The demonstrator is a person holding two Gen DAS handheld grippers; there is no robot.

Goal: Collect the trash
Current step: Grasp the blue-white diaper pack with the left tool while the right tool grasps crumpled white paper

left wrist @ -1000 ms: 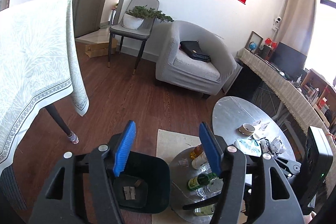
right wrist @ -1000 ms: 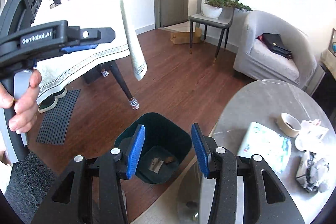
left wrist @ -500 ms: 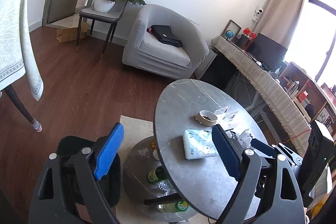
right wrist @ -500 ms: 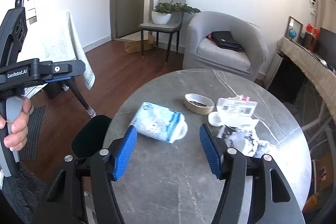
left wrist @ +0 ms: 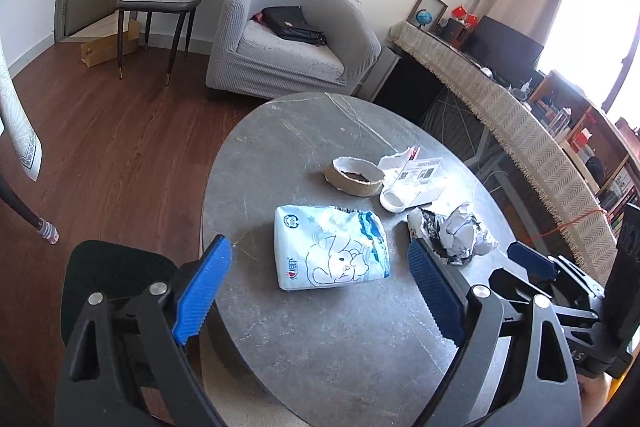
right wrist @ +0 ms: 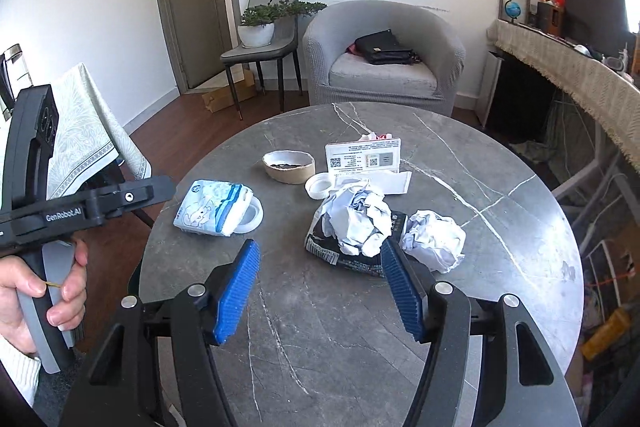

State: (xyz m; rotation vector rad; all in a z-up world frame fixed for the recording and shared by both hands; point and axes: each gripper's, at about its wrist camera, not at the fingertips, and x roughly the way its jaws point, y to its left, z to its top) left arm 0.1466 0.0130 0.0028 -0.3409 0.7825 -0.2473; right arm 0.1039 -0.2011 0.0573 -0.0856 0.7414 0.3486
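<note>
Both grippers, left (left wrist: 320, 291) and right (right wrist: 320, 291), now over round table (right wrist: 500, 227), off bin (left wrist: 100, 279); jaws just widened, empty, above tissue pack (left wrist: 330, 247), crumpled paper (right wrist: 356, 219).

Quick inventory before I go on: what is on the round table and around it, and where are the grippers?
round table: one, grey marble.
tissue pack: one, white-blue, table's left.
tape roll: one, tan, behind the pack.
white lid: one, beside the roll.
card: one, white, upright.
crumpled paper: two wads, white, table's right; one lies on a black wrapper.
bin: one, black, on the floor left.
armchair: one, grey, behind.
left gripper: open, over the pack.
right gripper: open, empty.
</note>
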